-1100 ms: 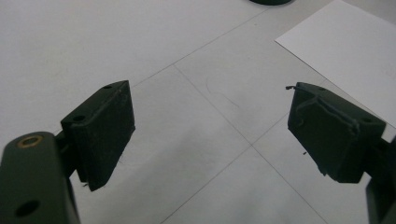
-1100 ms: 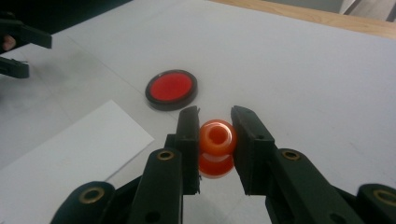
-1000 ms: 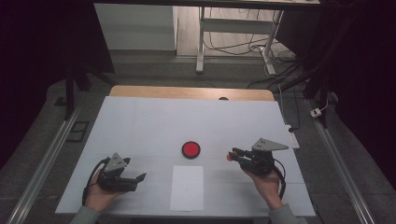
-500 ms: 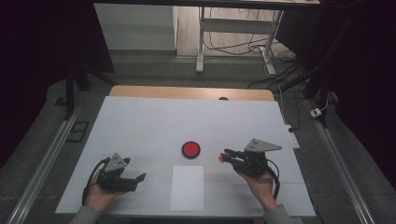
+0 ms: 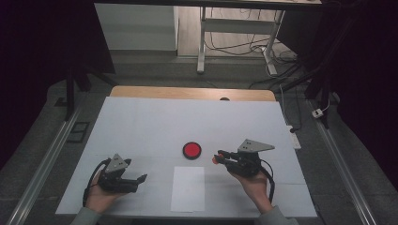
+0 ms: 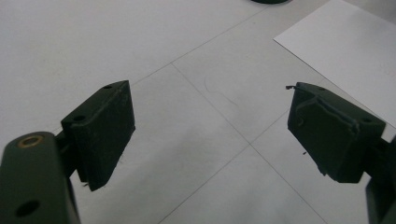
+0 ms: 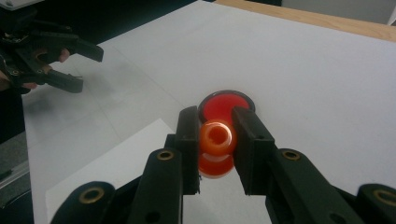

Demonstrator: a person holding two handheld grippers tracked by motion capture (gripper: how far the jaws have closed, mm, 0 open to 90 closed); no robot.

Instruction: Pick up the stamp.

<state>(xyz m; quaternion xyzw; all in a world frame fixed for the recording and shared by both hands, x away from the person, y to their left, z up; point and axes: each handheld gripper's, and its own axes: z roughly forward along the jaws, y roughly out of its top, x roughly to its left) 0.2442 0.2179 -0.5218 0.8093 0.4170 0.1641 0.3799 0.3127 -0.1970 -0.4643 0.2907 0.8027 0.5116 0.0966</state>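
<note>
A person's right gripper (image 7: 215, 140) is clamping a small orange ring-shaped piece (image 7: 216, 136) between its fingers, holding it in the air just beside a red dish (image 5: 191, 150) near the middle of the white bench (image 5: 155, 117); the piece is probably a cap or bead, though the glare is making it hard to tell. The grip across its sides is leaving the piece's open end facing the camera, likely so it can be set into the dish. The left gripper (image 5: 136, 179) is resting near the front edge with its fingers spread wide and nothing between them. A sheet of paper (image 5: 188, 188) is lying between the hands, and bare bench is surrounding the dish.
</note>
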